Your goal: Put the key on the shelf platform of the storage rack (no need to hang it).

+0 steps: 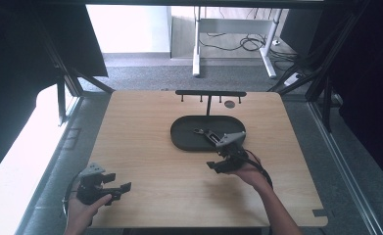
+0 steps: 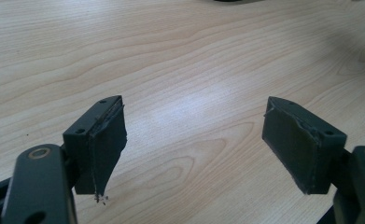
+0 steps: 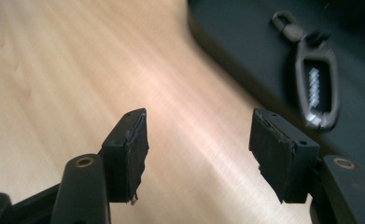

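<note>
Right gripper (image 1: 217, 165) sits just off the near edge of the black oval tray (image 1: 184, 139), jaws spread wide with bare wood between them and nothing held. In the right gripper view the tray rim (image 3: 227, 56) runs diagonally just beyond the jaws, and a dark carabiner-style clip (image 3: 315, 88) with a metal swivel end lies flat inside the tray, to the right of the right-hand jaw. In the high view the clip (image 1: 206, 133) lies in the tray's middle. Left gripper (image 1: 119, 188) rests at the near left corner of the wooden table (image 1: 140, 127), well apart from the tray, jaws likewise spread and empty. A black hook rack (image 1: 210, 93) stands behind the tray.
</note>
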`<action>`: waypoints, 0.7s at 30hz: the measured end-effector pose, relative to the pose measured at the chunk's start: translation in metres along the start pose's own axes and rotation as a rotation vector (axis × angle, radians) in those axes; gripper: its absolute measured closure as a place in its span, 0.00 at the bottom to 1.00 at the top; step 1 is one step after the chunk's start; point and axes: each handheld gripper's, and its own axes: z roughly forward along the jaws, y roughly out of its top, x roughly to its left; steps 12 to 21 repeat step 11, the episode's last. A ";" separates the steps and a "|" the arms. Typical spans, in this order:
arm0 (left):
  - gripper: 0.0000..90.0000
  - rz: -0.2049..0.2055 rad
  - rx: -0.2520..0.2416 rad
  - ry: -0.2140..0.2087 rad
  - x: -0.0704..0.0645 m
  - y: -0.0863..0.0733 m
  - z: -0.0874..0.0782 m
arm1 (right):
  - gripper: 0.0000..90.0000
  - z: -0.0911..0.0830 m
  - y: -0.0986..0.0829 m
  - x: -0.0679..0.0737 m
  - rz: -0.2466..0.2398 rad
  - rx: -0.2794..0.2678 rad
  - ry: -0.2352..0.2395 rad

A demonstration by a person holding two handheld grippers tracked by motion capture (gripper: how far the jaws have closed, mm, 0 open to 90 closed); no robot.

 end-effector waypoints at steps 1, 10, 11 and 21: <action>0.24 0.000 0.001 0.001 0.000 0.000 0.000 | 0.42 -0.001 -0.005 0.002 0.006 -0.003 0.004; 0.24 0.010 0.010 -0.004 -0.003 0.000 0.003 | 0.41 -0.004 -0.029 0.015 0.005 -0.021 0.010; 0.24 0.009 0.010 -0.004 -0.003 0.000 0.004 | 0.41 -0.006 -0.029 0.016 0.013 -0.031 0.009; 0.24 0.009 0.010 -0.004 -0.003 0.000 0.004 | 0.41 -0.006 -0.029 0.016 0.013 -0.031 0.009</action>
